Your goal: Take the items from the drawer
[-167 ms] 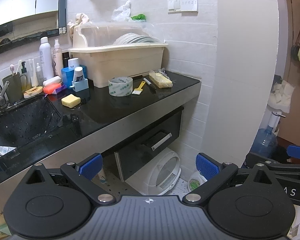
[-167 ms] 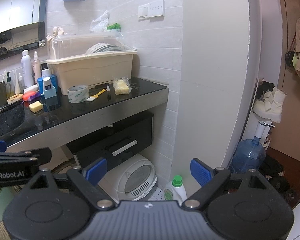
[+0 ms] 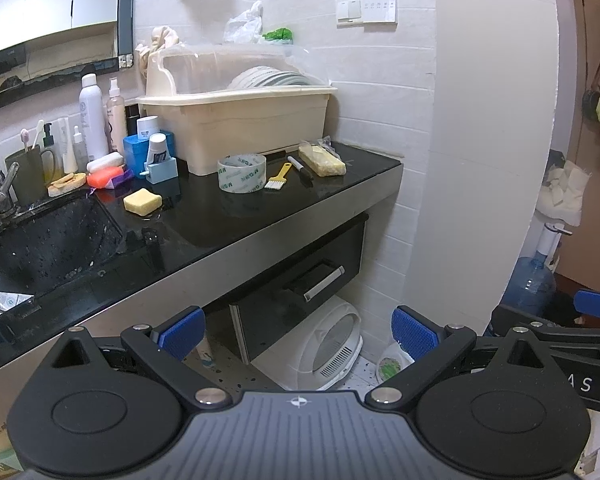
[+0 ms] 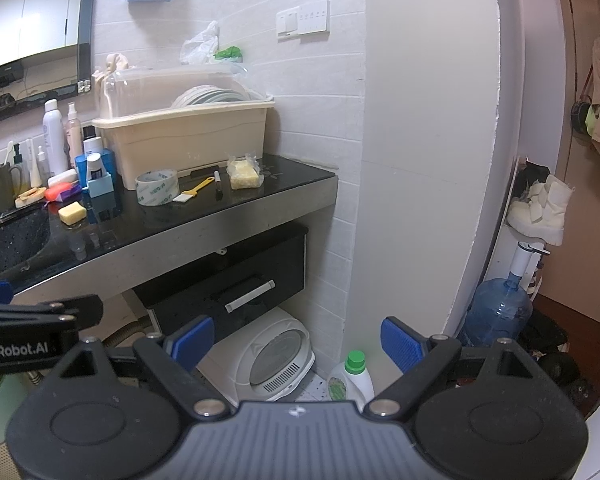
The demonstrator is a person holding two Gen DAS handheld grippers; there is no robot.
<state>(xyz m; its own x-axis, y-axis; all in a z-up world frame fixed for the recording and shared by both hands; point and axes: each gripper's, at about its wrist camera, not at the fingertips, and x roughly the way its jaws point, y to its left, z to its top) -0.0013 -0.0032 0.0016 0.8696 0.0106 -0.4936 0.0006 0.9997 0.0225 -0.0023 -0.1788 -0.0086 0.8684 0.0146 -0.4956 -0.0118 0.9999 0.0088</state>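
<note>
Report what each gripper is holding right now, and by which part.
Nothing is held. The left gripper and right gripper are both open and empty, short of the closed drawer.

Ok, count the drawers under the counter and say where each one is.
1. The drawer hangs below the counter near the right end, shut, with a white appliance beneath it. More could be hidden left, behind the grippers.

Both wrist views look from low and well back, side by side; both show the table (image 3: 227, 224) and the drawer (image 4: 235, 280).
</note>
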